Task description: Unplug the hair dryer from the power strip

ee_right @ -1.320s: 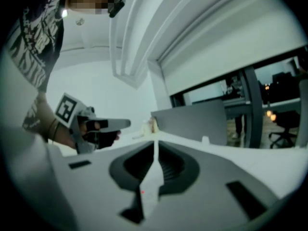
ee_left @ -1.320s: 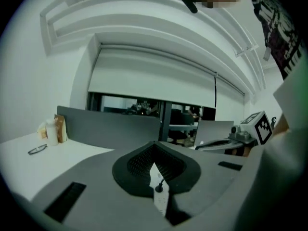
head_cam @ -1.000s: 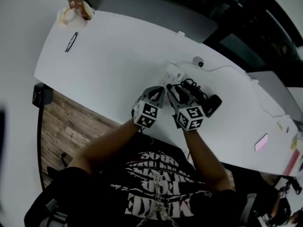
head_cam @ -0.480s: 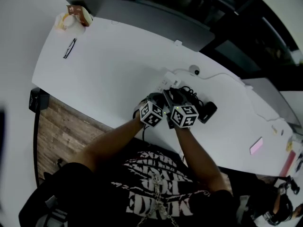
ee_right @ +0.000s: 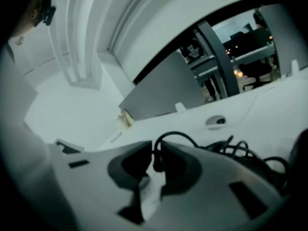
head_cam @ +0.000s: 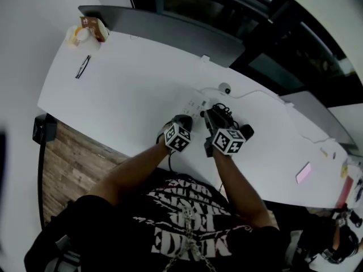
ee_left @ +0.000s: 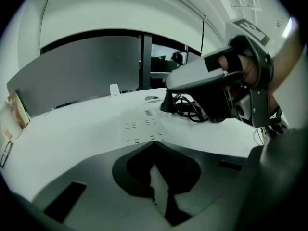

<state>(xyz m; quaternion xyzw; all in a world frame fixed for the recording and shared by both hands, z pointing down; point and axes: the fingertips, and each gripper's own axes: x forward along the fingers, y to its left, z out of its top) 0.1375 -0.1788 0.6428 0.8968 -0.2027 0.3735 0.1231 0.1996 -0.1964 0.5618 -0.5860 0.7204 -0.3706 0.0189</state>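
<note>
A white power strip [head_cam: 195,103] [ee_left: 142,126] lies on the white table [head_cam: 125,89]. Right of it is the black hair dryer [head_cam: 245,134] with its coiled black cord [head_cam: 224,113] [ee_right: 231,150]. My right gripper [head_cam: 207,113] [ee_right: 155,153] reaches in from the right, and its jaws are closing with the black plug [ee_right: 157,161] pinched between the tips. The left gripper view shows that tip on the plug [ee_left: 167,105] at the strip's far end. My left gripper [head_cam: 186,119] [ee_left: 154,146] is shut and empty, its tip down at the strip's near end.
A small round white device [head_cam: 225,88] with a thin white cable [head_cam: 255,93] sits behind the strip. A grey partition [head_cam: 170,30] runs along the table's far side. A pen [head_cam: 83,66] and a snack wrapper [head_cam: 85,30] lie far left, a pink note [head_cam: 304,173] far right.
My left gripper has sunk to the strip's near end and stopped. My right gripper has slid toward the plug and its jaws have closed around it.
</note>
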